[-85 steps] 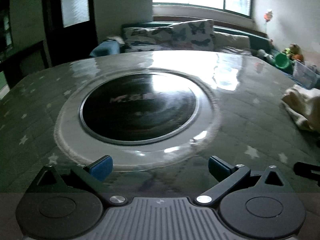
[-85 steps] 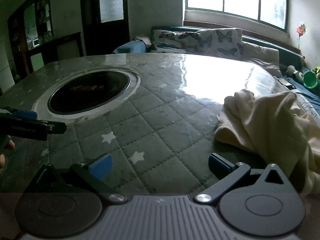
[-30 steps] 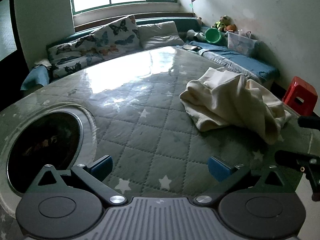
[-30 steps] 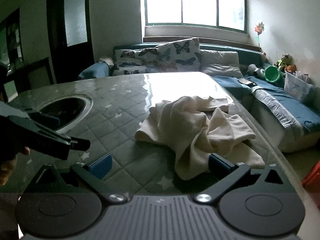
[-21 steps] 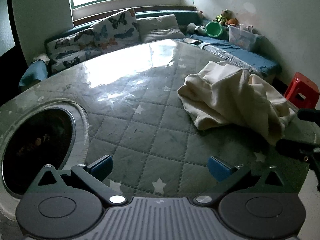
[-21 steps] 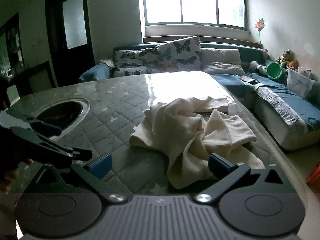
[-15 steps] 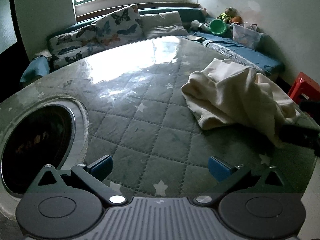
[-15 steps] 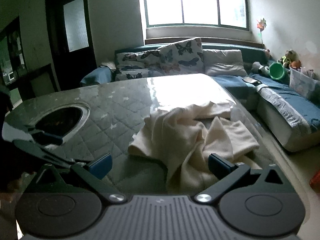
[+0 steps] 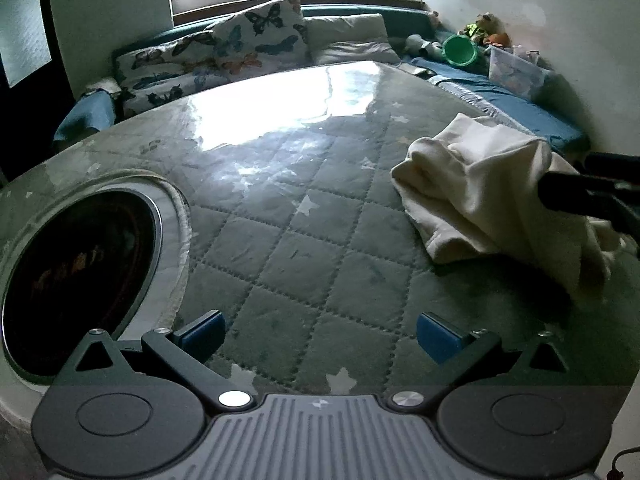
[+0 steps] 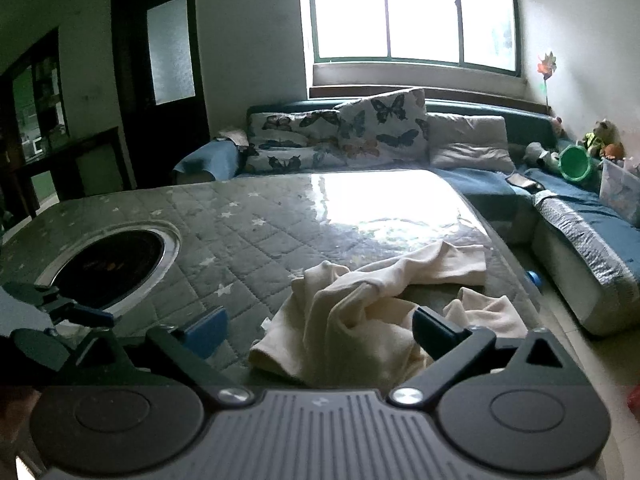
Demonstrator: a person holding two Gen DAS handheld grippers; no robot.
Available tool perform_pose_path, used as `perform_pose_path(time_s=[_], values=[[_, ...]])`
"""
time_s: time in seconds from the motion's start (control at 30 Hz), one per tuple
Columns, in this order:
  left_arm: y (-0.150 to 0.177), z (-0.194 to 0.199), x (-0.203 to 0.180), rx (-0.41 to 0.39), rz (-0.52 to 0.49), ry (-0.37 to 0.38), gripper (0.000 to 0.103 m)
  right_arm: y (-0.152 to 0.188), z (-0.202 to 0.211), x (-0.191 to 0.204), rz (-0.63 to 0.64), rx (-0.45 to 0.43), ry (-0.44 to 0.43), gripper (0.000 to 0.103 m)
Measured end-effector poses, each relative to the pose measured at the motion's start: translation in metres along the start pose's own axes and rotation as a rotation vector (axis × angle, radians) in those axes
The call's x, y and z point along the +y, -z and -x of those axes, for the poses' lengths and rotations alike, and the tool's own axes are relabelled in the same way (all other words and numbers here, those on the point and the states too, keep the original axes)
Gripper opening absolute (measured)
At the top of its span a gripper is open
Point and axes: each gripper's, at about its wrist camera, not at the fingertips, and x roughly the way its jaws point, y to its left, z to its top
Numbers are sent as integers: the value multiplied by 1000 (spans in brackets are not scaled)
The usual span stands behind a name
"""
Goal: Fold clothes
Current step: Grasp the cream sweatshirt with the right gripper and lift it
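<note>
A crumpled cream garment point(image 9: 492, 196) lies in a heap on the right side of the quilted green star-patterned table point(image 9: 280, 208). In the right wrist view the same cream garment point(image 10: 360, 320) sits just ahead of my right gripper point(image 10: 320, 330), which is open and raised above its near edge. My left gripper point(image 9: 320, 330) hovers open over bare quilt, left of the heap, with nothing between its blue pads point(image 9: 202, 330). The right gripper's dark fingers point(image 9: 580, 196) show at the right edge over the cloth. The left gripper's fingers point(image 10: 60, 306) show at the left.
A round black inset with a metal ring point(image 9: 76, 272) fills the table's left part. Behind the table runs a sofa with butterfly pillows point(image 10: 352, 136). A blue-covered bench point(image 10: 580, 220) with a green bucket point(image 10: 576, 168) and toys stands to the right.
Both grippers swung from the black round inset toward the cream garment. The right gripper rose and drew nearer the heap; its fingers now overlap the cloth in the left wrist view.
</note>
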Motion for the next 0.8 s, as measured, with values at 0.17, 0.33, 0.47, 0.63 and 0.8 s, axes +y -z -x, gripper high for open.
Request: perform_pose_path(time_s=[0.17,0.33,0.47,0.63,0.8], values=[[-5,-4,3,10,10,-24,103,-7,-15,-7,-15,14,-9,95],[-4,-1,3,5,20,-37,103,-13,-31,-16,-30,34,0,85],[-1,-3,3,24,23,-23,103,-9,-44,-22,-63,69,24,75],[0,-2,-3,24,-12,-9,103,-4,-51,-28,-115,83,35,57],[2,2,-3,24,-23,14,103,-3,-51,-27,-150,69,33,33]])
